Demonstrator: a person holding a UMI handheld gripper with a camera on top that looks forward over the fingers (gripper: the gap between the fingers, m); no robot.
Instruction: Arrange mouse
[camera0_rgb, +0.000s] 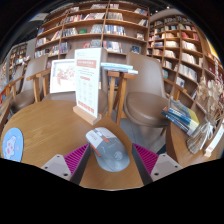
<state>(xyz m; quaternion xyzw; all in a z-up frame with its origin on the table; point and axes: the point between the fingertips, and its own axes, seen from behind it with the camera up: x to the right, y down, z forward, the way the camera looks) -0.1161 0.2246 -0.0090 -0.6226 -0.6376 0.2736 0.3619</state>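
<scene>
The fingers (108, 160) stand well apart, the pink pads (74, 157) facing inward at either side; between them lies the mouse (109, 151), pale grey and white, resting on the wooden tabletop (45, 120) with a visible gap to each pad, so nothing is gripped; whether the tips brush its sides cannot be told for sure, but both pads look clear of it. A white tag or cable end (99, 134) sits at the mouse's far end, just ahead of the fingers. Beyond that, a little left of the mouse's line, a sign (87, 90) stands upright in a wooden base on the tabletop, its printed text too small to read. To the left of the fingers, near the tabletop's edge, lies a blue round disc (12, 144) with pale markings. Behind the sign a framed poster (63, 76) leans, and a small table (119, 72) carries a few flat books; a brown chair (148, 95) stands ahead and to the right of the fingers. Further right, near the tabletop's edge, is a stack of magazines (181, 117). Bookshelves (95, 25) full of books line the far wall and run on to both sides.
</scene>
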